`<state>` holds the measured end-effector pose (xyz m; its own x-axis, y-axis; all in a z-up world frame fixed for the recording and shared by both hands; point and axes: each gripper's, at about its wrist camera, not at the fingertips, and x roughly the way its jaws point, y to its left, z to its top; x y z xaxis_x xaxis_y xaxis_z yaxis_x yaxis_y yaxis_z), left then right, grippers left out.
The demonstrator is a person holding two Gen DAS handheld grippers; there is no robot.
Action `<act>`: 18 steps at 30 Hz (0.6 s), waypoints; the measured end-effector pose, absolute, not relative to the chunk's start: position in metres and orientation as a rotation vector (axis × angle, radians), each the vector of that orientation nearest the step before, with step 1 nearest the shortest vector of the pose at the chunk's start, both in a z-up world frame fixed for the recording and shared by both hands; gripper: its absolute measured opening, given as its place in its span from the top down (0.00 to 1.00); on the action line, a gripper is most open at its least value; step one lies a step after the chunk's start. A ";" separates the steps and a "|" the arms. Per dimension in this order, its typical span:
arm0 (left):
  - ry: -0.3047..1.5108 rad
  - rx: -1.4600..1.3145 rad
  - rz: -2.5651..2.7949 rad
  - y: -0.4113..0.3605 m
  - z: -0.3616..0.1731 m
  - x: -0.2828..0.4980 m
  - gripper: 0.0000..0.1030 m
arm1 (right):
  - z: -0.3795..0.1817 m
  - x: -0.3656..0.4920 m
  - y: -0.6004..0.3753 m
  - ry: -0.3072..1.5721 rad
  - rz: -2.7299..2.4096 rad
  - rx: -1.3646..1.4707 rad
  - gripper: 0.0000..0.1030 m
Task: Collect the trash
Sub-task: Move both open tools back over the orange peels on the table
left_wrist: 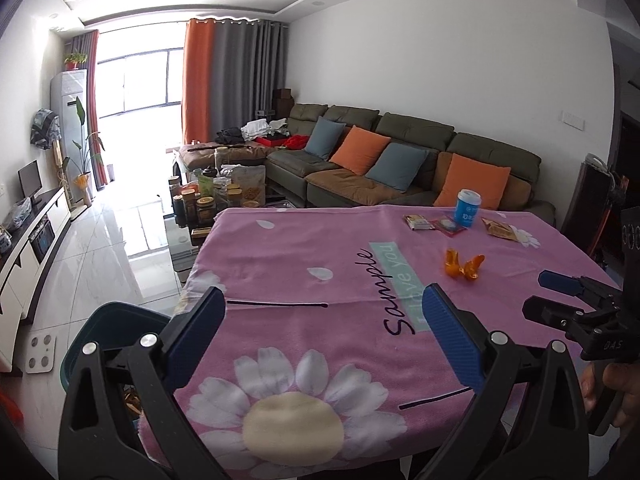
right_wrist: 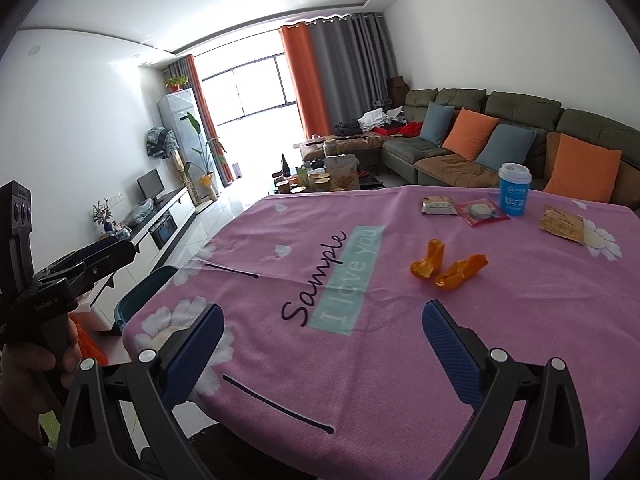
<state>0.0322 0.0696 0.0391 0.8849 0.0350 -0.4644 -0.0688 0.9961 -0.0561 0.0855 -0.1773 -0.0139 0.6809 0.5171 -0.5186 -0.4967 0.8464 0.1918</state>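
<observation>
On the pink flowered tablecloth (left_wrist: pixel 304 248) (right_wrist: pixel 400 360) lie two orange peel pieces (left_wrist: pixel 464 266) (right_wrist: pixel 448 266), a blue paper cup (left_wrist: pixel 467 207) (right_wrist: pixel 515 189), a silver snack wrapper (left_wrist: pixel 418 222) (right_wrist: pixel 438 205), a red packet (left_wrist: pixel 451 226) (right_wrist: pixel 482 212) and a brown wrapper (left_wrist: pixel 500 229) (right_wrist: pixel 562 224). My left gripper (left_wrist: pixel 320 336) is open and empty over the near left of the table. My right gripper (right_wrist: pixel 324 340) is open and empty, well short of the peels. A dark teal bin (left_wrist: pixel 108 328) (right_wrist: pixel 140 296) stands at the table's left edge.
A green sofa with orange and blue cushions (left_wrist: pixel 400 160) runs behind the table. A cluttered coffee table (left_wrist: pixel 216 196) stands beyond the far edge. A TV cabinet (left_wrist: pixel 28 240) lines the left wall over a tiled floor. The right gripper shows at the left view's right edge (left_wrist: pixel 568 296).
</observation>
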 end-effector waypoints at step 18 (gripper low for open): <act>0.602 -0.009 -0.186 -0.003 0.000 0.136 0.06 | -0.042 0.147 -0.225 0.678 0.352 0.013 0.09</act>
